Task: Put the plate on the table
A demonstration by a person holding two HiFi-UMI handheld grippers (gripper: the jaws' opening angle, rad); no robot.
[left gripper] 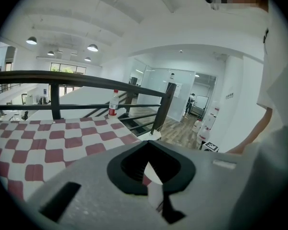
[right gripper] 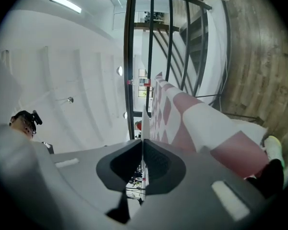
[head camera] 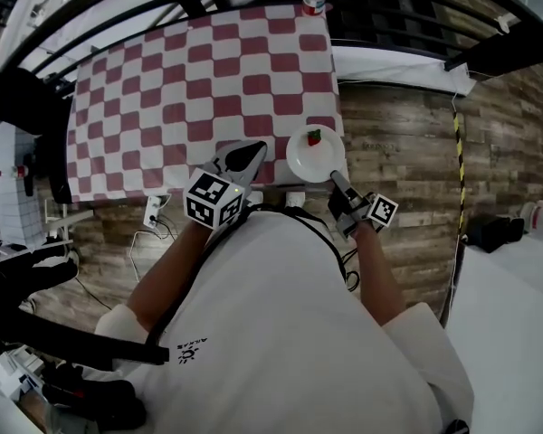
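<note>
Right tongs (right gripper: 142,142) pinch plate (head camera: 324,161) (red item (head camera: 314,136): head view only); left tongs (left gripper: 147,145) closed, empty.

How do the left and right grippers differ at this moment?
The right gripper is shut on the rim of the round white plate; the left gripper is shut on nothing. The right gripper is rolled on its side; the left gripper sits level. Both are at the near edge of the red-and-white checkered table.

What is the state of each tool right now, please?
Left tool: closed, holding nothing.
Right tool: closed on the rim of the plate.
</note>
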